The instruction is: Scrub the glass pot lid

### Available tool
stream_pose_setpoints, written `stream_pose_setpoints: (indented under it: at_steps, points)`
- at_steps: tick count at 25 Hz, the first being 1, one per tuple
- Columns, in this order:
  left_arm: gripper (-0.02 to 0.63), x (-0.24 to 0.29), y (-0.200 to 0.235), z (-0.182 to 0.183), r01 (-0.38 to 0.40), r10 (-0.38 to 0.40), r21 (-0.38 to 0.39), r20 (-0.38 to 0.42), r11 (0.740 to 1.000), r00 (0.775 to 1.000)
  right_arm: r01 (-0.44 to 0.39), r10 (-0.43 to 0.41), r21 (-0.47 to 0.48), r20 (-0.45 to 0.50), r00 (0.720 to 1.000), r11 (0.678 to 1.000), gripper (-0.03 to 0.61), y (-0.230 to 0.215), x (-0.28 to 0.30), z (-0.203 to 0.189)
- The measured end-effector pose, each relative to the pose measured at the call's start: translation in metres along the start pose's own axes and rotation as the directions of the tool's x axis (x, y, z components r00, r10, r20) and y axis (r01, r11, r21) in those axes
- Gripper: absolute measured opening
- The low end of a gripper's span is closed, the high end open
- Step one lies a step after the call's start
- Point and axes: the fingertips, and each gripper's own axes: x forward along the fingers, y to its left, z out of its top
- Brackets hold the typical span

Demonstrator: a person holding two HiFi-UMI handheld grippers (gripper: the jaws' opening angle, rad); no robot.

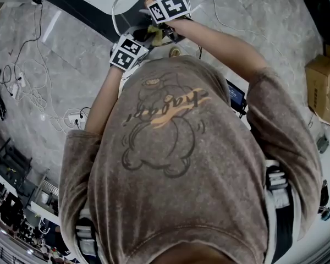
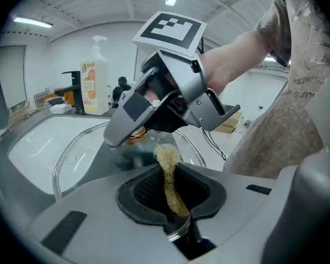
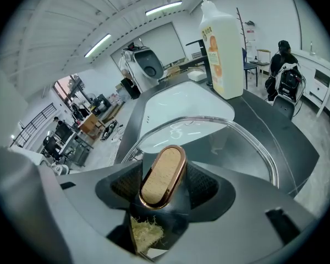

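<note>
In the left gripper view the left gripper [image 2: 168,188] is pinching a tan fibrous scrubber [image 2: 168,161] between closed jaws, the frayed tip pointing at the glass pot lid [image 2: 93,153]; whether it is touching the glass I cannot tell. The right gripper [image 2: 135,132] is hanging right above the lid, so open room is showing only toward the lid's far rim. In the right gripper view the jaws are clamping the lid's wooden knob [image 3: 162,175], and the lid's clear rim is showing over the dark counter [image 3: 280,131], with a white sink [image 3: 176,106] just beyond the lid and a soap bottle [image 3: 223,54] standing behind it. In the head view both claws are meeting at the lid near the top edge, grey floor [image 1: 275,15] with loose cables [image 1: 33,92] is spreading left of the lid, and a cardboard box [image 1: 322,87] is sitting well to its right
</note>
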Motion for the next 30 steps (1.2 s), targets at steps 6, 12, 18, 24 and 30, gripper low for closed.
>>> stream_pose_setpoints:
  at_steps: [6,12,18,24,30]
  points:
    - [0.066,-0.024,0.020,-0.021,-0.009,0.010,0.013,-0.020,1.000,1.000,-0.002,0.002,0.002,-0.003,1.000,1.000,0.245,0.002,0.002,0.001]
    - [0.066,-0.051,0.063,-0.044,-0.068,0.067,-0.036,-0.034,0.997,0.997,-0.010,0.010,0.004,0.000,1.000,1.000,0.244,0.004,0.005,0.001]
    - [0.067,-0.054,0.099,-0.047,-0.054,0.052,-0.024,-0.066,0.998,0.996,-0.016,0.016,0.012,-0.005,1.000,1.000,0.244,0.001,0.011,0.004]
    - [0.067,-0.051,0.121,-0.037,-0.060,0.058,-0.026,-0.061,0.998,0.996,-0.017,0.017,0.017,0.000,1.000,1.000,0.244,-0.002,0.007,0.004]
    - [0.067,-0.050,0.155,-0.031,-0.111,0.107,-0.075,-0.062,0.991,0.992,-0.022,0.022,0.028,-0.001,1.000,0.999,0.239,0.001,0.004,0.003]
